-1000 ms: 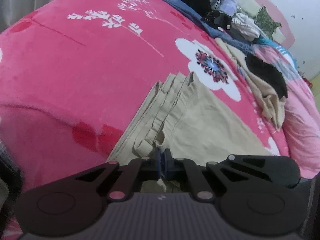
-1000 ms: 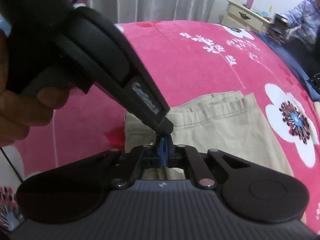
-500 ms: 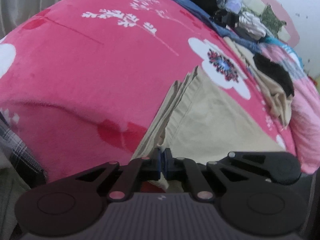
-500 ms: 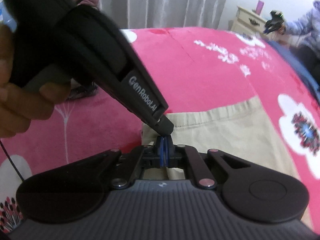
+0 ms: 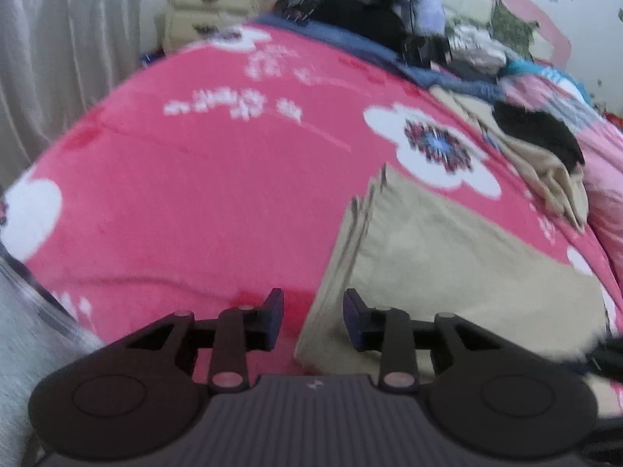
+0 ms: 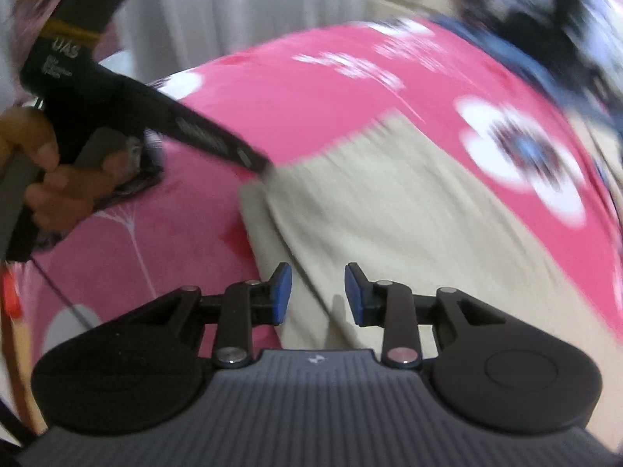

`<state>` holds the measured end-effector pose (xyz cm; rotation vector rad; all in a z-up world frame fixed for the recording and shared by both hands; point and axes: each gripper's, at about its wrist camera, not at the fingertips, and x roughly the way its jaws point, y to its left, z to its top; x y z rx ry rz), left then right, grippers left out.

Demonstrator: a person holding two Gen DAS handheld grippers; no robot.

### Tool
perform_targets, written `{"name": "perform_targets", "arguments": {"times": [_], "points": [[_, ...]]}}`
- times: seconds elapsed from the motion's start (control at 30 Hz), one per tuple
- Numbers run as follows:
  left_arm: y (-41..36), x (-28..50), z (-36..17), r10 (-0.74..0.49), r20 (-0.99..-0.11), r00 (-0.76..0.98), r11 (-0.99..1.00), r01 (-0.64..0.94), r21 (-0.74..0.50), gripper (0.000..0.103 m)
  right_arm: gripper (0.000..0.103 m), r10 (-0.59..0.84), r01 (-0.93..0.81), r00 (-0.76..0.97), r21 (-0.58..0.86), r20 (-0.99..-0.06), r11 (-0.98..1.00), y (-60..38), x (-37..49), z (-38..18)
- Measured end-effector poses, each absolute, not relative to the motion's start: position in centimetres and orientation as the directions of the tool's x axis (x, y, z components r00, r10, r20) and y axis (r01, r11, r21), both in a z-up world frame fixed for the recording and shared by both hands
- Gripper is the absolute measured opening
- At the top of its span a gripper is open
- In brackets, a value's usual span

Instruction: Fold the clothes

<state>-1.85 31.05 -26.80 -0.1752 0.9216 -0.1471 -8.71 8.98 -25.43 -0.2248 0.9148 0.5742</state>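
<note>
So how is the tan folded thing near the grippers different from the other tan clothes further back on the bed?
The folded tan garment lies flat in tidy layers with straight edges; the far tan clothes sit crumpled in a heap. The folded one has nothing on top; the heap has a black garment lying on it. Both are the same tan colour and rest on the pink flowered blanket.

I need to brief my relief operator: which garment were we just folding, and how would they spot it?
Start from the pink floral fleece blanket covering the bed. Near its front edge, just ahead of both grippers, lies the flat folded beige garment, its stacked layers showing along one side. Unlike the crumpled beige cloth under a black item farther back, it is a neat, smooth rectangle.
</note>
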Motion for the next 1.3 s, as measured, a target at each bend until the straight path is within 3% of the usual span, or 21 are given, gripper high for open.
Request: {"name": "perform_targets", "arguments": {"times": [0.2, 0.33, 0.5, 0.67, 0.9, 1.07, 1.17, 1.3], "points": [[25.9, -1.3, -26.1, -0.241, -0.732, 0.637, 0.971, 0.159, -0.181, 0.034, 0.029, 0.127, -0.276, 0.507, -0.021, -0.853, 0.961, -0.5, -10.6, -25.5], [22.2, -0.9, -28.8, -0.194, -0.781, 0.593, 0.971, 0.230, -0.066, 0.033, 0.029, 0.005, -0.093, 0.594, -0.062, -0.804, 0.994, -6.7, -9.4, -25.3], [20.2, -1.8, -30.7, -0.101, -0.797, 0.596, 0.949, 0.299, 0.104, 0.033, 0.027, -0.061, 0.149, 0.643, 0.046, -0.764, 0.988, -14.8, -4.4, -28.9], [20.4, -2.1, -30.9, -0.100, -0.800, 0.592, 0.948, 0.302, 0.105, 0.033, 0.014, -0.024, 0.336, 0.616, 0.235, -0.788, 0.912, -20.4, -1.0, -32.3], [20.6, -1.8, -30.9, -0.099, -0.804, 0.586, 0.962, 0.263, 0.073, 0.033, 0.016, 0.004, 0.206, 0.582, 0.152, -0.813, 0.967, -18.5, -5.6, -28.5], [20.1, -1.1, -30.7, -0.080, -0.826, 0.558, 0.959, 0.268, 0.088, 0.033, 0.016, -0.016, 0.163, 0.458, 0.066, -0.889, 0.985, -17.9, -6.6, -32.5], [20.1, -0.6, -30.5, -0.069, -0.842, 0.535, 0.967, 0.242, 0.075, 0.033, 0.016, -0.003, 0.176, 0.436, 0.082, -0.900, 0.981, -18.0, -6.6, -30.5], [19.6, -0.5, -30.5, -0.030, -0.850, 0.525, 0.970, 0.221, 0.102, 0.034, 0.016, 0.068, 0.031, 0.457, 0.092, -0.887, 0.995, -16.4, -9.3, -27.1]]}}
